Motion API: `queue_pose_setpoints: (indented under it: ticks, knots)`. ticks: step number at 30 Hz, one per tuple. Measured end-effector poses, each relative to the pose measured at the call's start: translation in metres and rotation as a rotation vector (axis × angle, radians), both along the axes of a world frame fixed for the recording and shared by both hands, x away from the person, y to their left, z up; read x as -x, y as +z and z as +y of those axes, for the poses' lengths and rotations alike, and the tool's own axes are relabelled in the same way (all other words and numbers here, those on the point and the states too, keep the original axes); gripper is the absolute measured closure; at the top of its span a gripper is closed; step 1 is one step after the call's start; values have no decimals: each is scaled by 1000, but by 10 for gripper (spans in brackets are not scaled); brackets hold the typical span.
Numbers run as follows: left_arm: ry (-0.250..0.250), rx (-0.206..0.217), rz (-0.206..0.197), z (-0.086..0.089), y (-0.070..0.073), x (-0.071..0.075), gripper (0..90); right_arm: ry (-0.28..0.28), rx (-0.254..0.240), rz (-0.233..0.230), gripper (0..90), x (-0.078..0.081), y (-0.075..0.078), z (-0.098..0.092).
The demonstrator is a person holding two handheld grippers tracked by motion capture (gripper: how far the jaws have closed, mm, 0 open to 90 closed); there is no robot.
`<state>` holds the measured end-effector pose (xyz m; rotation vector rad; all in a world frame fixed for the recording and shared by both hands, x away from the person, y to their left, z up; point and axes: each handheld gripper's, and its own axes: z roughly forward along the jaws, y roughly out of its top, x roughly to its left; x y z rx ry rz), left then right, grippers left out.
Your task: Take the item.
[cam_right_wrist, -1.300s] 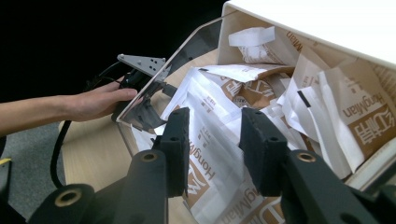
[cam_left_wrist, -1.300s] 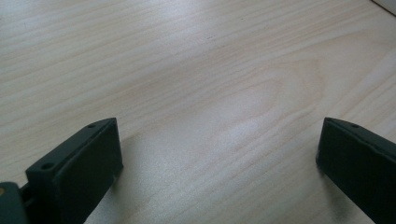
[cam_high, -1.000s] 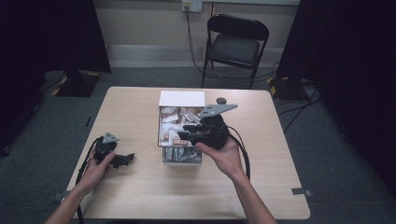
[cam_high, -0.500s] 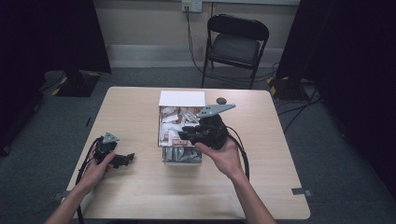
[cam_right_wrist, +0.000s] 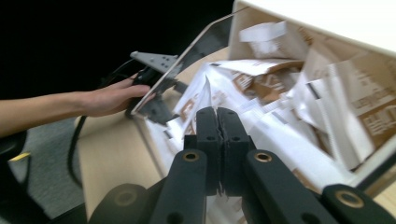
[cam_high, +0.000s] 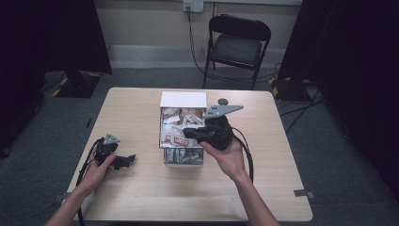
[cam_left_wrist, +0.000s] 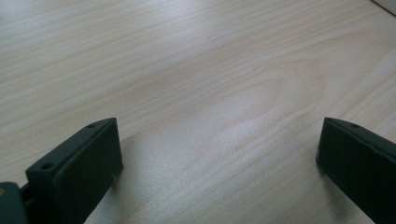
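High view: the right gripper [cam_high: 188, 133] hovers over a clear box [cam_high: 182, 160] of sachets [cam_high: 175, 138] at table centre. Left gripper view: the left gripper [cam_left_wrist: 217, 154] is spread on bare wood. Right gripper view: jaws have just closed together, seemingly empty; picking a sachet likely needs reopening

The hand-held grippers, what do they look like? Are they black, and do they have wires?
Yes. Each hand-held gripper is black: the left one has two flat, blocky jaws with small screw holes, the right one has brass-coloured rivets on its jaw arms. A grey three-cornered plate sits on top of the right one. Black cables trail away. The forearms are bare, no sleeves.
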<state>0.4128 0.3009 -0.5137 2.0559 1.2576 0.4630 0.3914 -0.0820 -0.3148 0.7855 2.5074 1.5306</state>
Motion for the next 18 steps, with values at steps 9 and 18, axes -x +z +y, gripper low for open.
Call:
queue_pose_setpoints:
  ticks: [9,18]
  knots:
    - [0,0,0,0,0,0,0,54,19,28,812,1,-6,4]
    - [0,0,0,0,0,0,0,65,33,30,848,-2,-10,11]
